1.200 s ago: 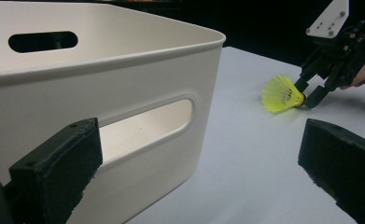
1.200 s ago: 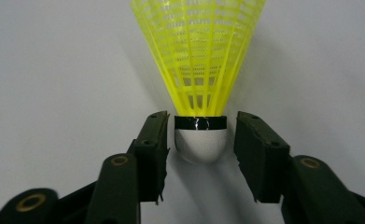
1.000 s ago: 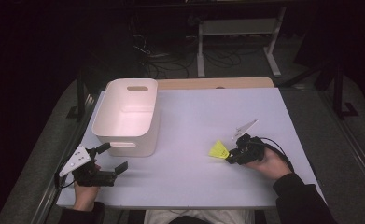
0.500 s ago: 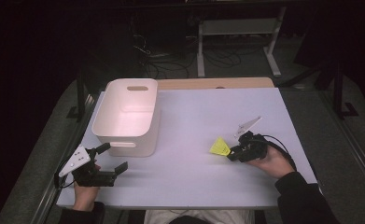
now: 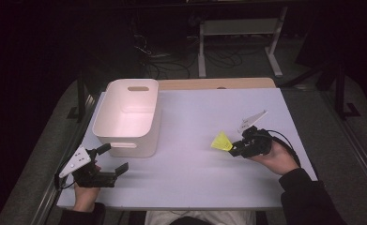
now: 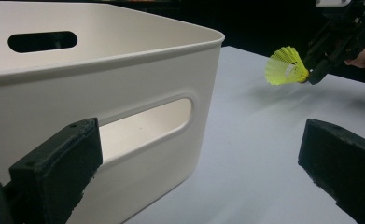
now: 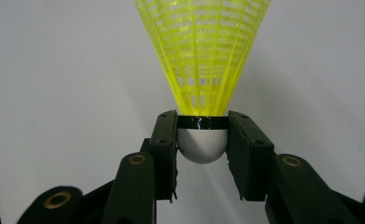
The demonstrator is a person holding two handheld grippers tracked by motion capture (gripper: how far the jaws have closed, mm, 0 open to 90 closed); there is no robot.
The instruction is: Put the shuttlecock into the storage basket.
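I am working at a pale table [image 5: 195, 122]. My right gripper [image 5: 233, 149] sits on the right side of the table, its jaws closed on the white cork of a yellow shuttlecock [image 5: 222, 141]. In the right gripper view the cork [image 7: 202, 144] is pinched between both pads, and the mesh skirt fans away from the jaws. The shuttlecock hangs just above the tabletop, well apart from the white bin [image 5: 127, 117] at the left.

My left gripper [image 5: 110, 159] rests near the front left corner, just beside the bin's near wall, its jaws spread wide with nothing between them.

I judge the pick-up done and the carry under way. Next I need to travel left across the table, clear the bin's rim [image 6: 124, 51], then let go over the opening.

The bin's floor is partly hidden by its near wall. The room beyond the table is dark and hard to read.
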